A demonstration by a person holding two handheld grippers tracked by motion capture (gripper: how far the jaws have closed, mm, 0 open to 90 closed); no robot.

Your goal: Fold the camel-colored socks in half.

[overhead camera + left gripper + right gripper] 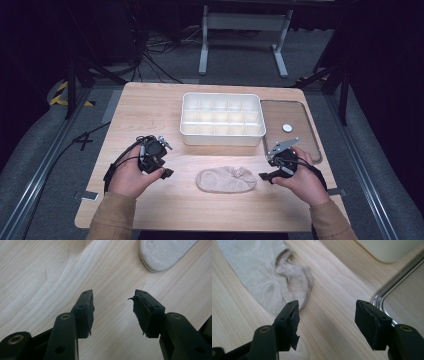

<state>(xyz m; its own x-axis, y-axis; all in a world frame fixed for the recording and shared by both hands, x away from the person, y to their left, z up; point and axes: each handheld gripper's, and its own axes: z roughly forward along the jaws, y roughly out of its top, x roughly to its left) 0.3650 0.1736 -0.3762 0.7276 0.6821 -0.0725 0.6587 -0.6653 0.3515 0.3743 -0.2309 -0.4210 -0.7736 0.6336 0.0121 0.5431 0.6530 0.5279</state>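
Light wooden table [150, 105] stands centrally, brightly lit; surroundings dark. Grey carpeted floor [240, 60] beyond. At 12 o'clock, a white metal stand [244, 30] on two feet. At 11 o'clock, black cables [155, 55] lie tangled. At 9 o'clock, yellow-black hazard tape [62, 95] marks the floor.

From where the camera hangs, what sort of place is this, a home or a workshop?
Probably a lab or recording studio, not a home. A lone wooden table stands amid dark curtains, cables trail over the grey floor, and a person holds a gripper in each hand beside a sock and a divided box.
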